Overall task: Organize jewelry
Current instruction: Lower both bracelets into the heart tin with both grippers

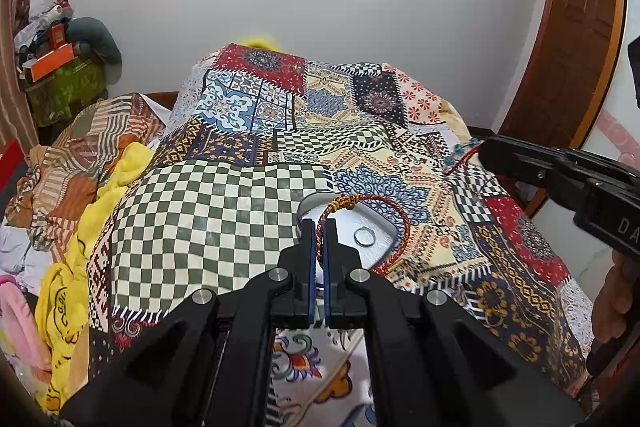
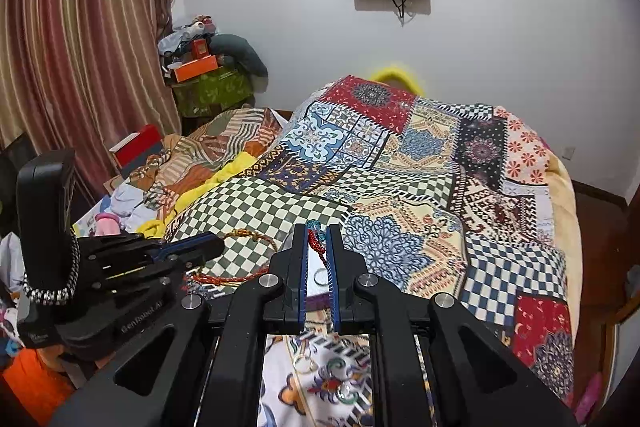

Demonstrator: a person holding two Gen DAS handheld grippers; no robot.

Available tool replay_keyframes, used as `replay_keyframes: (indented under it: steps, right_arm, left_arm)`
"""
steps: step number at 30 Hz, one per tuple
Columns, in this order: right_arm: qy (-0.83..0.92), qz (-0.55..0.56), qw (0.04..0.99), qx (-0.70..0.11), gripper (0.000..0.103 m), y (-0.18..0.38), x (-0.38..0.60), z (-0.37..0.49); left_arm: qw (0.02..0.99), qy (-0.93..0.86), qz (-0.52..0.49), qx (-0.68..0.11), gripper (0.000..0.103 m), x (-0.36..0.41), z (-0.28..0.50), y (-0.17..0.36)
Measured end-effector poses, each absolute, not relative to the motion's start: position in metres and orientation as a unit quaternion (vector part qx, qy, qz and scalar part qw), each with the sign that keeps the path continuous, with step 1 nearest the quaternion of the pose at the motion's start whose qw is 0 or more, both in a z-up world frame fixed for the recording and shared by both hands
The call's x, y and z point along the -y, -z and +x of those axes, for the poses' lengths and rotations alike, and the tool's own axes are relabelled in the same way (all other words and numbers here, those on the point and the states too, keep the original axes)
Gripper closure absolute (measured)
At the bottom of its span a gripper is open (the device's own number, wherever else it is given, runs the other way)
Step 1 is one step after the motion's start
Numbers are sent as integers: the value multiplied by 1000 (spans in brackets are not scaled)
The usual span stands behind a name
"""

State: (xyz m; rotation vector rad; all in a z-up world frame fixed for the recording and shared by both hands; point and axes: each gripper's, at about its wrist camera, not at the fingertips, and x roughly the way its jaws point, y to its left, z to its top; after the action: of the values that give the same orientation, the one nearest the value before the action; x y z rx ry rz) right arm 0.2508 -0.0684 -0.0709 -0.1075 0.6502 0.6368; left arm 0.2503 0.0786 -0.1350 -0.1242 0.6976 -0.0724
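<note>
Over the patchwork bedspread (image 1: 248, 195) I have two grippers up, each clamped on one bracelet. My left gripper (image 1: 319, 227) pinches the red-and-gold braided bracelet (image 1: 402, 227), its loop hanging above a grey tray (image 1: 384, 231) holding one silver ring (image 1: 365, 237). My right gripper (image 2: 318, 231) grips a red cord bracelet (image 2: 316, 247) with blue beads.

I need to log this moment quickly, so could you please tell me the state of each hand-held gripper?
Left hand-held gripper: shut on the red braided bracelet.
Right hand-held gripper: shut on the red cord bracelet.
</note>
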Motion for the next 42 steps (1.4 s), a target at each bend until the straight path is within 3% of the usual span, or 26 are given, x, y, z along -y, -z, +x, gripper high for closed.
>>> replay_keyframes:
  steps: [36,42]
  right_arm:
    - [-305,-84,839,-442,95,155,16,314]
    - [-307,-89,836,-445,95,155,15,314]
  left_arm:
    - [902,57,-73,-422,102,-88,302,194]
    - [904,47,-62,-420,96,-89,296,190]
